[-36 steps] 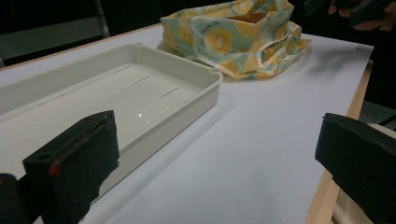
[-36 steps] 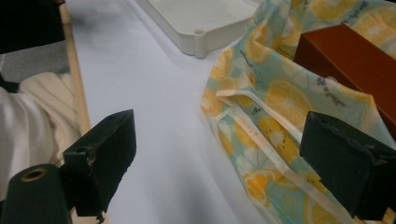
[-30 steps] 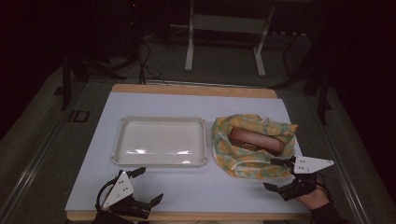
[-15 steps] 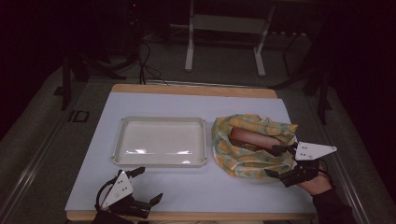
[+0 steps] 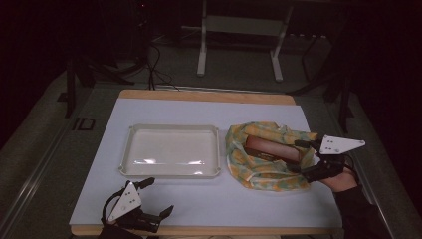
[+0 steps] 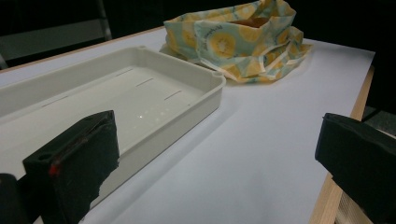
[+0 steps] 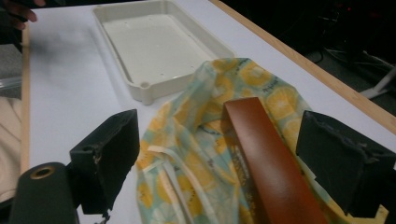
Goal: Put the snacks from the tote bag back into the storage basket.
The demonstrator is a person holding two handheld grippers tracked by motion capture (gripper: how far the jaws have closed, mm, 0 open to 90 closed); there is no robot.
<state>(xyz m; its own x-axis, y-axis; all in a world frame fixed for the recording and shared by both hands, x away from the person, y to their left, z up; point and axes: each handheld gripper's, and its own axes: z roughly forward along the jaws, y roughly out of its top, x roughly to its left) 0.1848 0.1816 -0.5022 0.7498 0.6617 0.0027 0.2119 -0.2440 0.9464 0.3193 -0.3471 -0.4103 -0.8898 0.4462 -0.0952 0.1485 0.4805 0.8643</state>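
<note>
Since a second ago our right gripper [image 5: 299, 156] has risen from the table edge and now hovers over the near right rim of the lemon-print cloth bag [image 5: 259, 172], while our left gripper [image 5: 152, 196] has kept its place at the front left of the table [image 5: 209, 112]. We see the right jaws spread wide, having just been closing a little, with the brown box [image 7: 266, 163] lying between them and untouched by either pad. That box sits inside the open bag, its long side running across the table, and the bag rests just right of the white tray [image 5: 170, 152], near it but apart. Our left jaws stand spread with nothing between them, low over the tabletop, facing the tray's near corner.
</note>
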